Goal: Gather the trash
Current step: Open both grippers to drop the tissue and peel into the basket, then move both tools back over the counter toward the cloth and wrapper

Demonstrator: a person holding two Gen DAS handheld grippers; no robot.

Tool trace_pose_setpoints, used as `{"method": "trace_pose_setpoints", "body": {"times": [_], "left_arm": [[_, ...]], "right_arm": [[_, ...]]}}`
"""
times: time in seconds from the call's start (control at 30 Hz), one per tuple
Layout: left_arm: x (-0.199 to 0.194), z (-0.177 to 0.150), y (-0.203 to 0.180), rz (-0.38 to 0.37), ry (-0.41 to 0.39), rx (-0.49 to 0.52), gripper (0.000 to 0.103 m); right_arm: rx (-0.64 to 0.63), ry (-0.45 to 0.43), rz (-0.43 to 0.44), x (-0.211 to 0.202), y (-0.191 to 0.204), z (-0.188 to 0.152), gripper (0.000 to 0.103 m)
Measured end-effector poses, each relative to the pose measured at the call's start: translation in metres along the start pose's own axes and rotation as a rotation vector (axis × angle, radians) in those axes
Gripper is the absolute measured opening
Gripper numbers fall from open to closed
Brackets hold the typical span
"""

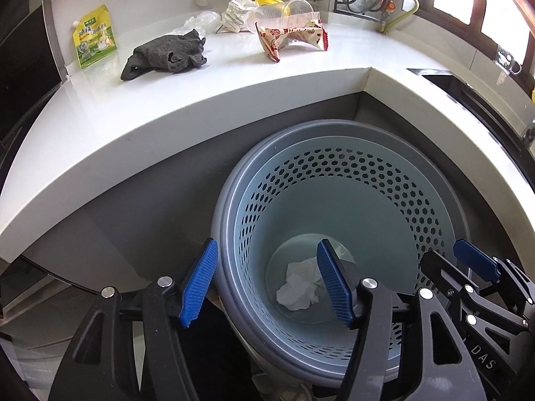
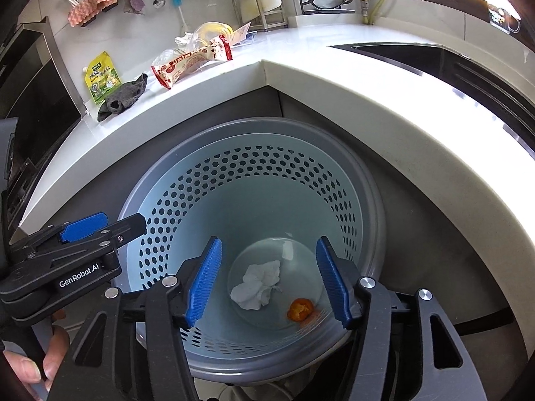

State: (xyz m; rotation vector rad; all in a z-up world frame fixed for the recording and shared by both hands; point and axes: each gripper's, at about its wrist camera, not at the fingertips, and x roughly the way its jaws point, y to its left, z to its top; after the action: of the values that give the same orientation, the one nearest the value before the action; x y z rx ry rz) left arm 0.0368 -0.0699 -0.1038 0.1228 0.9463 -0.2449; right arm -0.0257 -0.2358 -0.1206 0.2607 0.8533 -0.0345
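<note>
Pale blue plastic, pierced with hexagonal holes, forms the trash bin (image 1: 384, 180) that sits inside a grey outer ring on the floor, tucked into the inner corner of the white countertop (image 1: 140, 113). Both grippers hang over its mouth, pointing down into it. The left gripper (image 1: 267, 284) has its blue pads spread apart with nothing between them; one pad lies outside the bin rim at about 9 o'clock, the other over the bin's interior. The right gripper (image 2: 269, 280) is likewise open and empty, both pads over the bin opening. In the right wrist view the left gripper appears at 9 o'clock, and a person's fingers (image 2: 40, 364) wrap its handle at 8 o'clock.

On the bin floor lies a crumpled white tissue (image 2: 257, 287), and just beside it, toward 4 o'clock, an orange scrap (image 2: 300, 309) with a small orange smear next to it.

On the countertop, well apart from the bin, more items lie: a dark grey cloth (image 1: 167, 55) at 11 o'clock, a yellow-green pouch (image 1: 93, 36) beside it toward 10 o'clock, a red-and-beige snack wrapper (image 1: 291, 38) at 12 o'clock, a clear plastic cup (image 1: 284, 13) on its side touching the wrapper's far edge, and a crumpled paper wad (image 1: 237, 13) just beside the cup
</note>
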Motion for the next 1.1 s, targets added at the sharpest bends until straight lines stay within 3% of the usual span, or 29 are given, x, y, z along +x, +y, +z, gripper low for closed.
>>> {"method": "trace_pose_setpoints", "body": {"times": [0.23,0.43,0.57,1.1], "left_arm": [[-0.001,0.005,0.003,0.017,-0.019,0.0,0.07],[-0.009,0.014,0.008,0.006,-0.042,-0.006,0.072],[-0.02,0.019,0.011,0.005,-0.067,0.003,0.076],[-0.065,0.039,0.029,0.014,-0.197,-0.01,0.082]], "right_arm": [[0.016,-0.008,0.006,0.0,-0.004,0.005,0.061],[0.017,-0.015,-0.006,-0.003,-0.005,0.014,0.062],[0.036,-0.069,-0.001,-0.018,-0.004,0.016,0.067],[0.001,-0.135,0.031,-0.037,0.007,0.035,0.067]]}}
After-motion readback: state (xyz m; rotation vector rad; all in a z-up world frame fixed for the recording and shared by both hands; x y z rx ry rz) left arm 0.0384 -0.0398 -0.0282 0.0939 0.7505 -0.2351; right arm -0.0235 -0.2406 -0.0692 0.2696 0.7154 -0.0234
